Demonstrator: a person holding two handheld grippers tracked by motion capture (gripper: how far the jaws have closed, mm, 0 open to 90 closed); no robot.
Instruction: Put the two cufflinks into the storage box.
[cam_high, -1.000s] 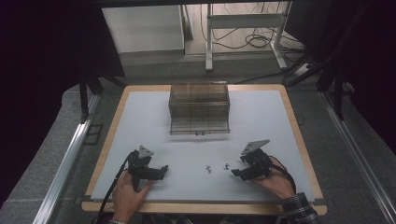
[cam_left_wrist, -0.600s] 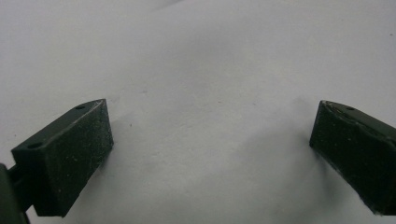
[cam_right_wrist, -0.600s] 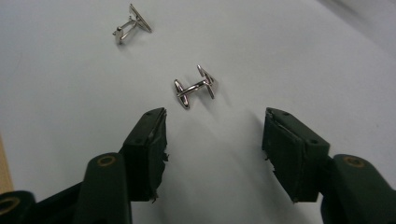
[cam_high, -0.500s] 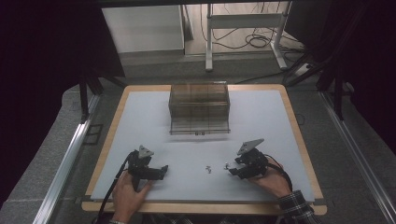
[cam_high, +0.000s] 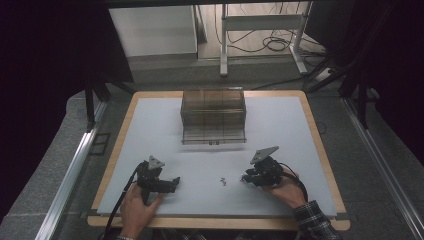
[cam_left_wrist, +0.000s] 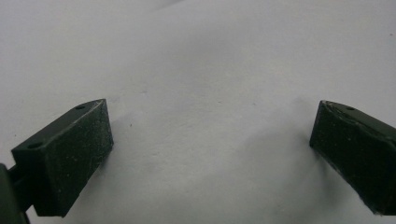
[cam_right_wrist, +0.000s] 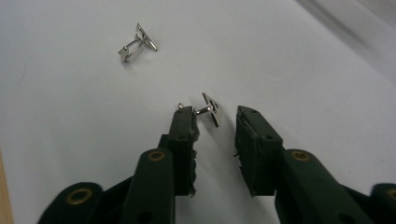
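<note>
two silver cufflinks on a white bench, with two black tools

cufflinks, 2: thin bright metal, angular face on a bent post. nearer cufflink (cam_right_wrist: 208, 110) lies at the right tool (cam_right_wrist: 215, 116) tips, between jaws that have just been closing to a narrow gap, one end touching a pad; far cufflink (cam_right_wrist: 137, 43) sits well beyond. left tool (cam_left_wrist: 210, 135) wide, nothing between its matte, speckled pads. bench (cam_high: 280, 130) smooth, matte white. clear gridded box (cam_high: 213, 116), 1, beyond both tools.

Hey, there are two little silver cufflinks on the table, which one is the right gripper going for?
The cufflink right at the tips of the right gripper, between its jaws, which have just been closing. The other cufflink lies farther off, alone on the white table.
</note>
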